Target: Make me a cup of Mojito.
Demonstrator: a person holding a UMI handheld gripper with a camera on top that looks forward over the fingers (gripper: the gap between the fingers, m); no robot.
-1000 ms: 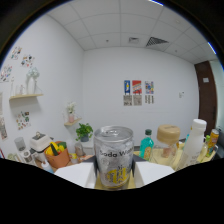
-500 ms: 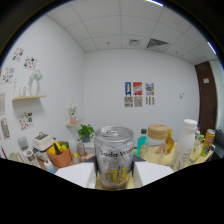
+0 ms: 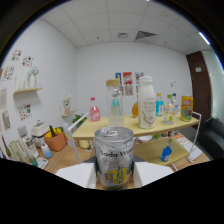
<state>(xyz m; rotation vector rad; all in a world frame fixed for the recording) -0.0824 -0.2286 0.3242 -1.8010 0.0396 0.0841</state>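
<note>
"Soda W…" lettering on the silver can [image 3: 114, 156] between the tool's fingers.

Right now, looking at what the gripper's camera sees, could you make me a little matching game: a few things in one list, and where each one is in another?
Things:
1. soda water can
2. white bottle
3. orange basket
4. posters

Places:
A. on the far wall
B. between the gripper fingers, gripped
C. on the shelf's top board, beyond the can
D. low down beside the shelf, under the small wall ledge

Pairs: 1-B, 2-C, 3-D, 4-A
</note>
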